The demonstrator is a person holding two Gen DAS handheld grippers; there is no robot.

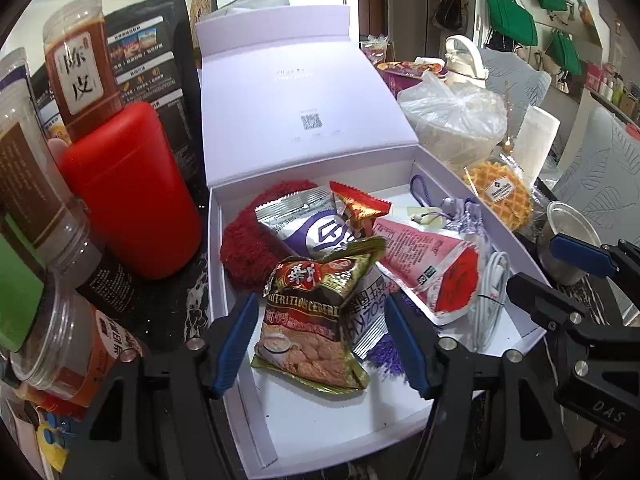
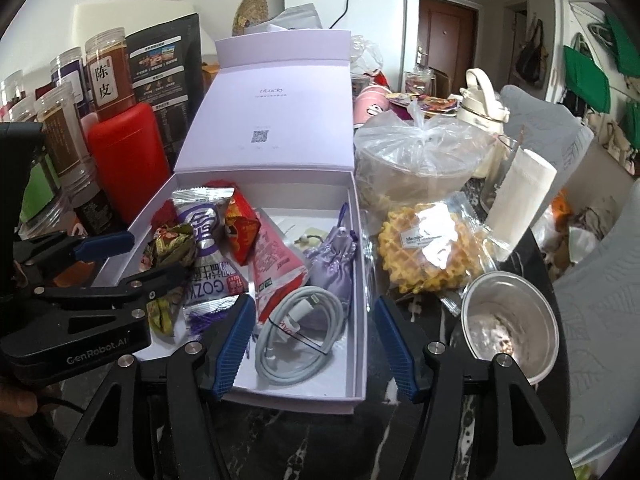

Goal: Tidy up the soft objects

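An open lilac gift box (image 1: 240,360) (image 2: 356,248) holds soft packets. A green-gold cereal packet (image 1: 316,316) (image 2: 172,248) lies in the box between my left gripper's (image 1: 324,344) open jaws, not touching either pad. Behind it lie a silver-purple packet (image 1: 308,224), a red candy packet (image 1: 360,204), a pink pouch (image 1: 432,264) (image 2: 276,268), a red knitted cloth (image 1: 244,248), a lilac satin pouch (image 2: 332,264) and a coiled white cable (image 2: 300,332). My right gripper (image 2: 316,344) is open and empty over the box's near right corner. A wrapped waffle (image 2: 432,256) lies right of the box.
A red canister (image 1: 132,192) and several jars (image 1: 80,68) stand left of the box. A plastic bag over a bowl (image 2: 420,160), a metal cup (image 2: 508,328), a paper roll (image 2: 524,192) and a white bottle (image 2: 484,100) crowd the right side.
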